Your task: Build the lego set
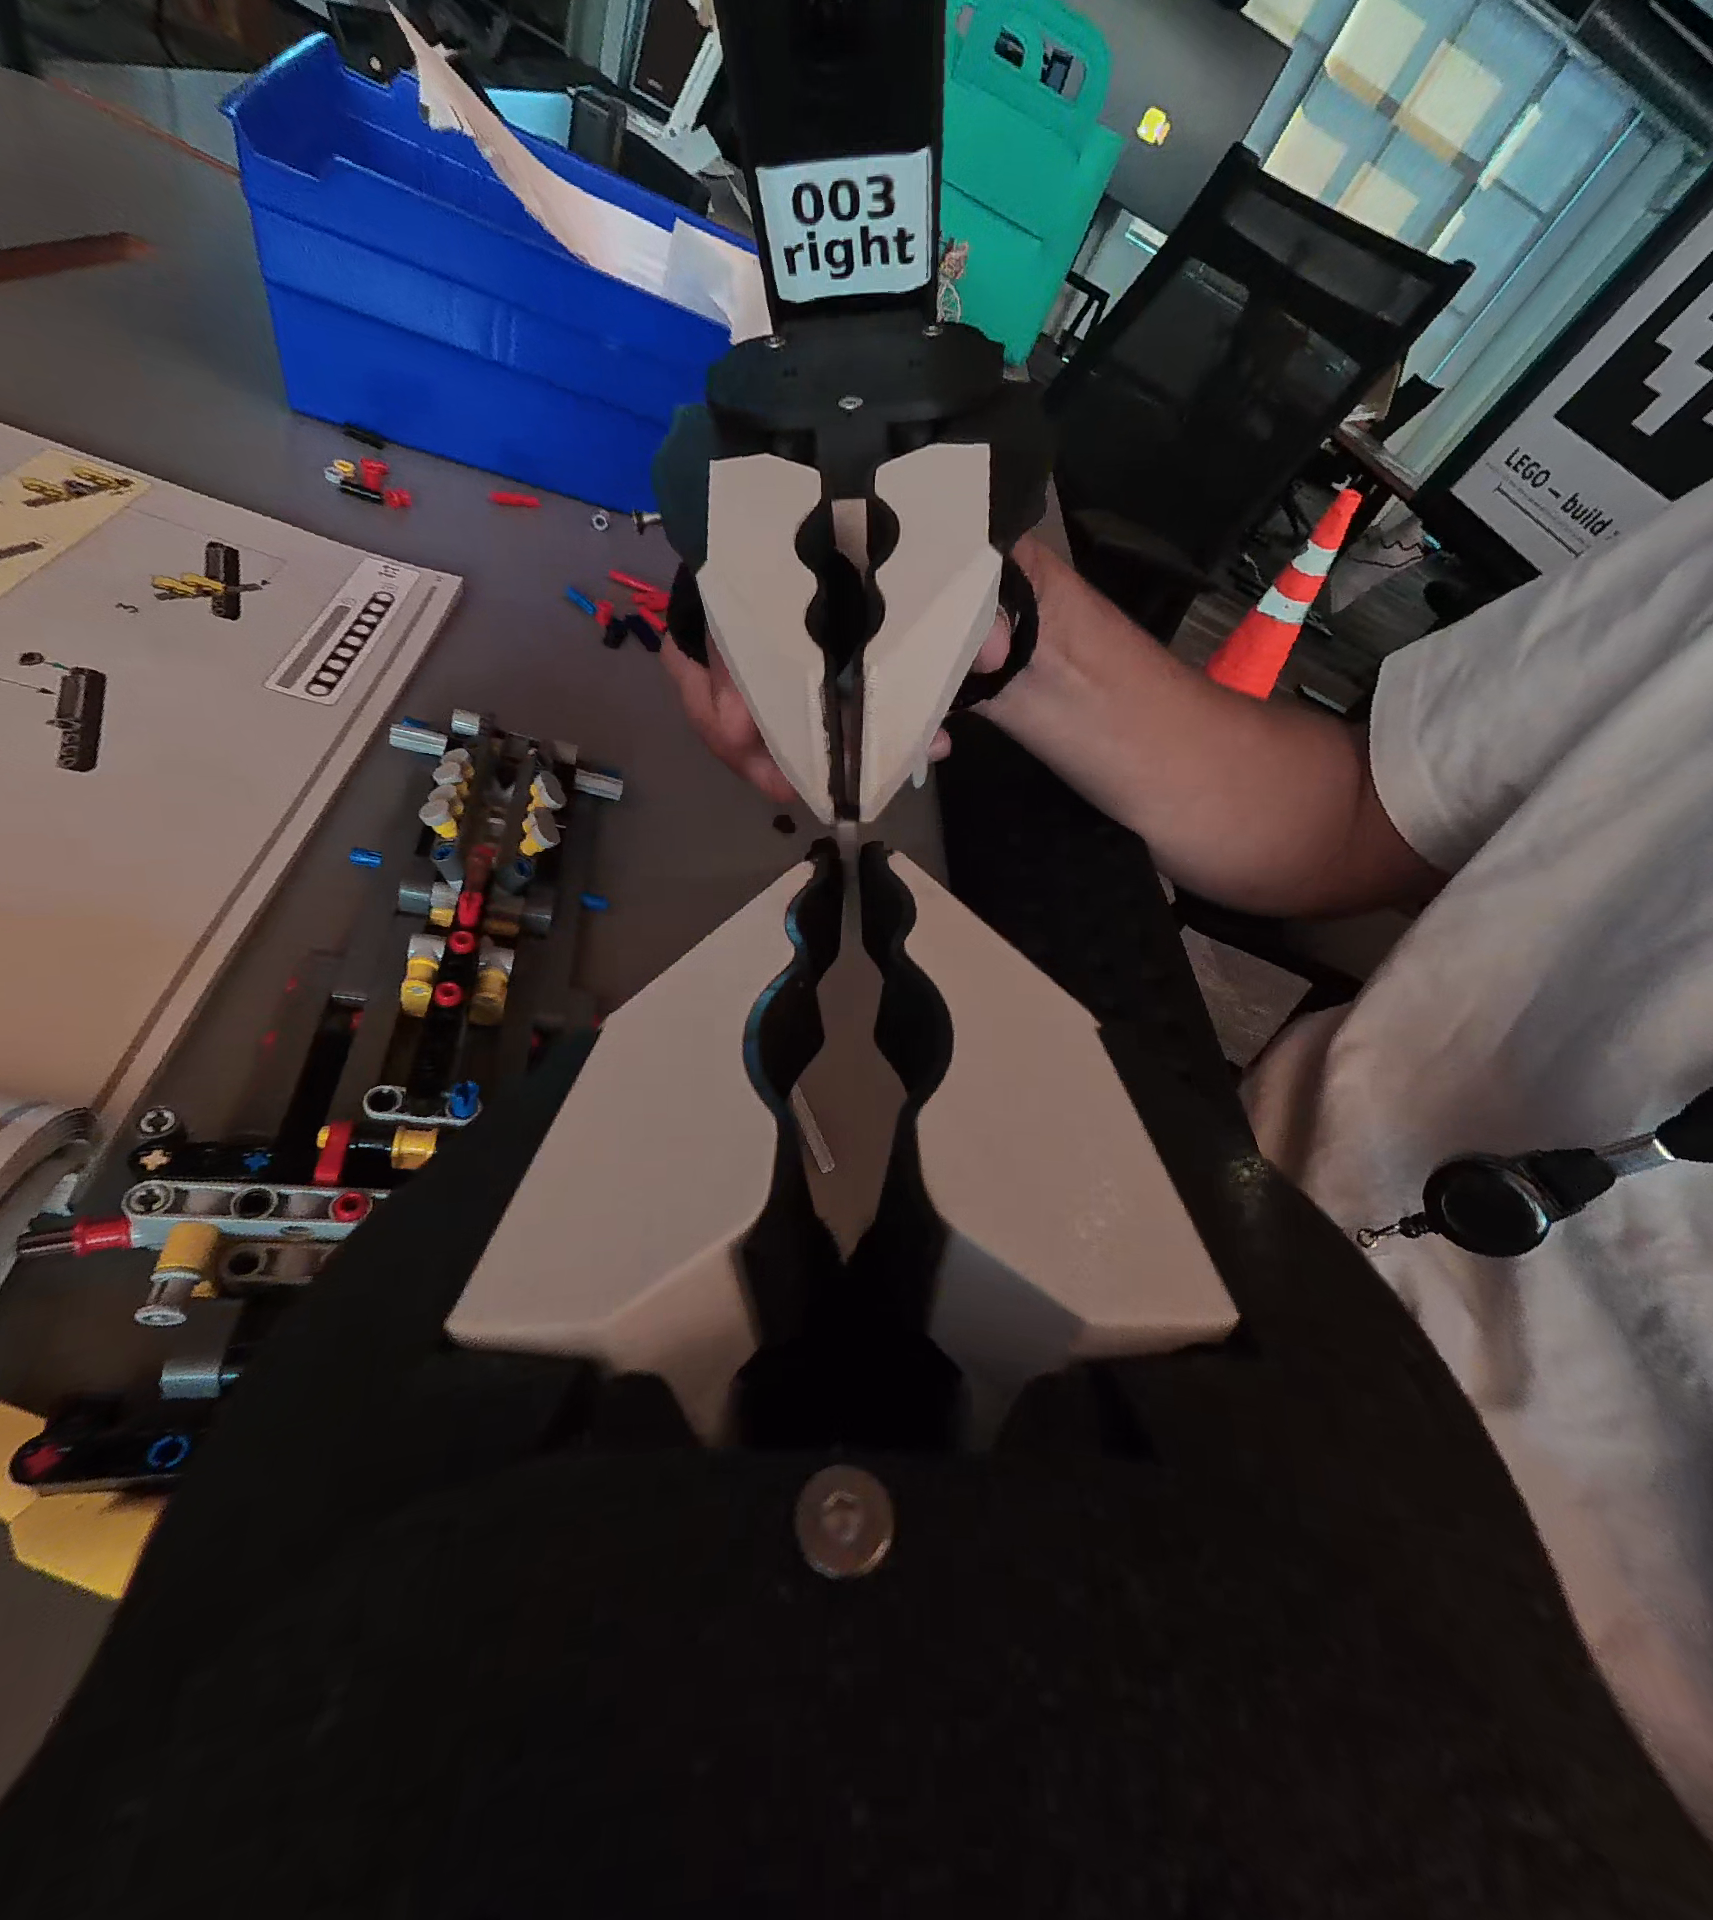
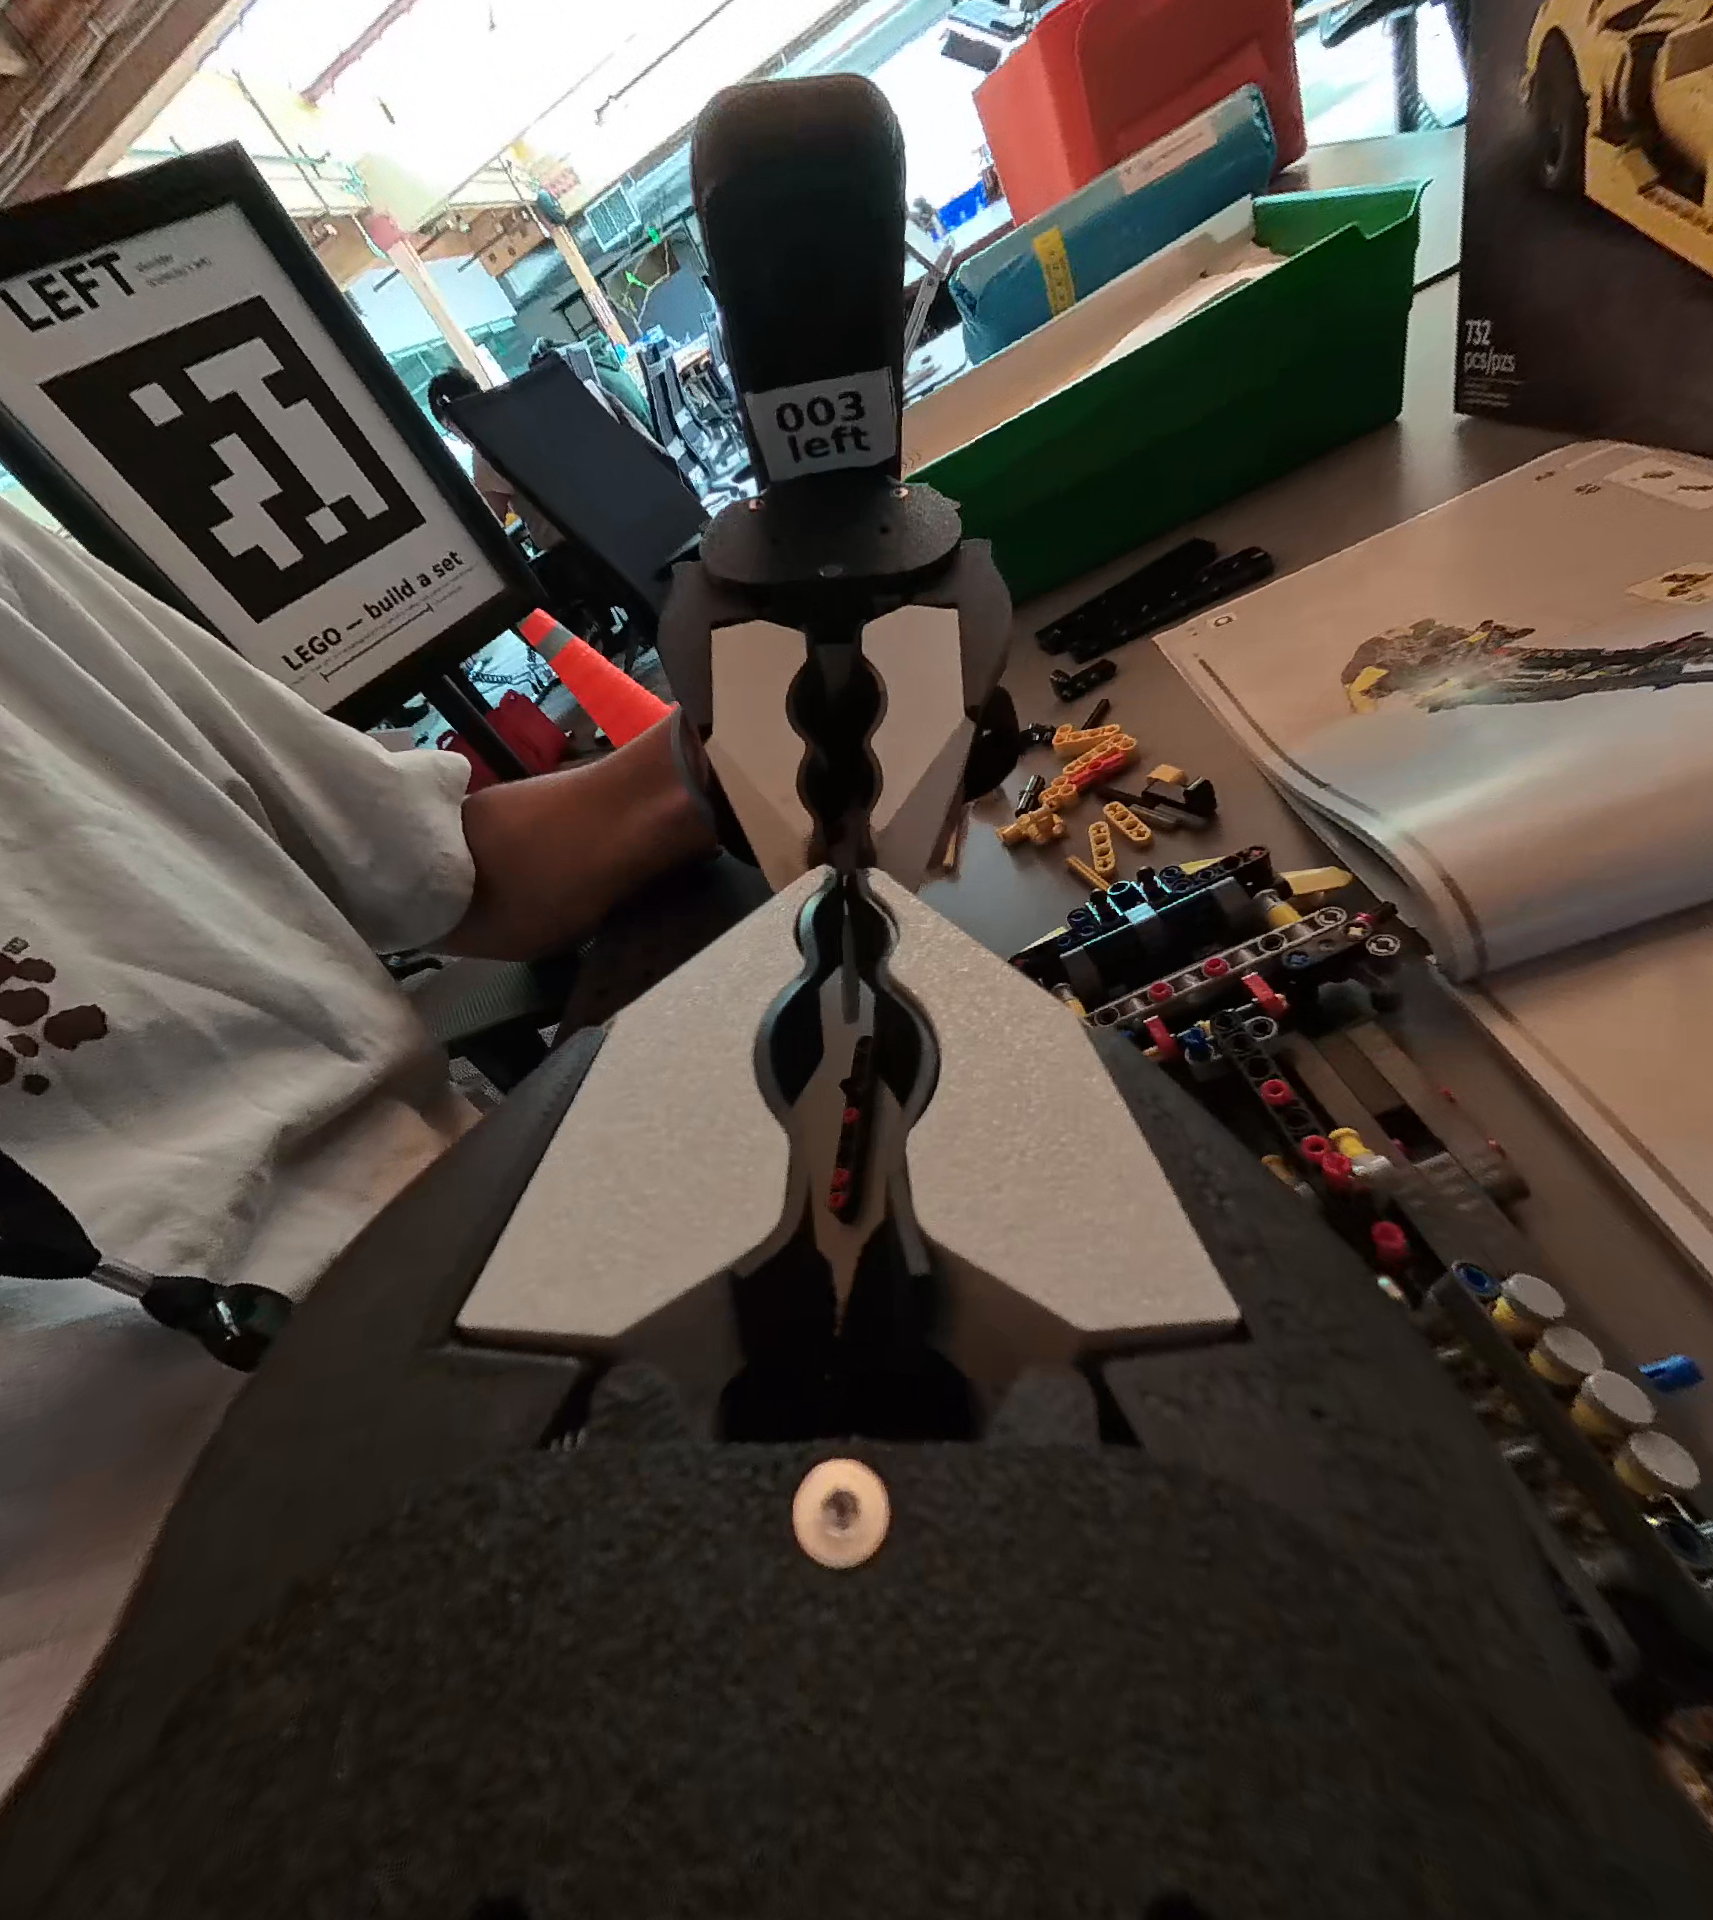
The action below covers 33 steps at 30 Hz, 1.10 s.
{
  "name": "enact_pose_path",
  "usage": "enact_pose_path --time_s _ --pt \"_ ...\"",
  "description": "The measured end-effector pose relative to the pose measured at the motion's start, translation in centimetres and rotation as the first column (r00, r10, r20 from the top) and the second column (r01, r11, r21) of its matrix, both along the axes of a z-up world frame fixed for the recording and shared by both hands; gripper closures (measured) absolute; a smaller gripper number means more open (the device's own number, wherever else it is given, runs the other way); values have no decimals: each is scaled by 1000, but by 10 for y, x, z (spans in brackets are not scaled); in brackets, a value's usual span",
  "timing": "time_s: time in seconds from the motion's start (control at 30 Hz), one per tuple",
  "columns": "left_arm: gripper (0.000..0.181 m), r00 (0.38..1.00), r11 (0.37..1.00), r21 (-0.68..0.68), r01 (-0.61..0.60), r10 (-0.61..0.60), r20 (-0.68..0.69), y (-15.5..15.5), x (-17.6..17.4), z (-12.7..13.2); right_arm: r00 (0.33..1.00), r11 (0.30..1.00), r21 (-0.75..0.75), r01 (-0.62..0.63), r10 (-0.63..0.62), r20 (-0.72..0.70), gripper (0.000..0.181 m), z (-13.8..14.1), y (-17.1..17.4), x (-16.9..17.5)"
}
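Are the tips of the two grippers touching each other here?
Cannot tell. In the left wrist view the left gripper and right gripper meet tip to tip above the table edge, but a small pale piece hides the junction.

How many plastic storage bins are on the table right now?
2. A blue bin stands at the table's far side past the instruction booklet in the left wrist view; a green bin stands at the far side in the right wrist view. Others may be out of frame.
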State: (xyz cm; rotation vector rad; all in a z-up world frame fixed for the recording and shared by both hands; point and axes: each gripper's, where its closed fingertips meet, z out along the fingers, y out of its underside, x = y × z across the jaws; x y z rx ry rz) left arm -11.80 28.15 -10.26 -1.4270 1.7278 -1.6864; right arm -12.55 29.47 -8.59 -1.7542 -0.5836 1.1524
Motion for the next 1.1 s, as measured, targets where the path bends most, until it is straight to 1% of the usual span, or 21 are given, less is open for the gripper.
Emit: enact_pose_path --time_s 0.2,0.33,0.5,0.57,0.63,0.7,0.77,0.8,0.83,0.87,0.9,0.93,1.0,1.03,1.1 --pt "179 1000 1000 -5 3 -3 -24 0 0 -4 999 1000 15 28 -28 47 173 -6 4 2" --pt "179 999 1000 -14 3 -4 -36 0 0 -6 998 1000 15 25 -26 57 170 -8 4 3" --pt "179 1000 999 -34 -5 4 -22 3 -1 -2 999 1000 3 11 -12 45 169 -8 3 2" --pt "179 1000 1000 -30 -1 0 -26 2 -1 -3 998 1000 2 9 -9 58 171 -10 3 0" --pt "179 1000 1000 -20 -5 5 -29 2 -1 -4 998 1000 0 6 -6 58 178 -10 2 0" --pt "179 1000 1000 -26 -11 11 -26 3 0 -3 998 1000 1 14 -14 55 178 -9 3 1" --pt "179 999 999 -24 -34 34 -14 7 1 -1 998 999 -1 39 -39 41 179 -7 7 4" --pt "179 998 998 -9 -64 64 -6 12 3 -1 997 997 -4 74 -74 32 179 -6 12 8" --pt "177 993 993 42 -115 115 -8 20 6 -5 992 992 -10 127 -127 23 179 -6 19 15" --pt "173 984 976 127 -179 180 5 30 10 -10 984 984 -26 178 -178 10 179 -7 25 23" --pt "163 969 944 223 -245 244 31 39 13 -12 973 972 -54 227 -229 -18 179 -6 32 31" --pt "154 957 906 310 -289 284 62 44 15 -13 961 960 -87 267 -272 -57 179 -5 36 38" --pt "149 931 818 446 -362 341 130 51 18 -12 937 945 -143 295 -315 -149 179 -1 40 47" --pt "146 924 784 491 -379 352 150 52 20 -13 927 942 -161 294 -322 -191 180 2 41 49" --pt "143 920 749 539 -387 352 171 49 22 -14 916 944 -179 278 -316 -247 180 5 40 47"
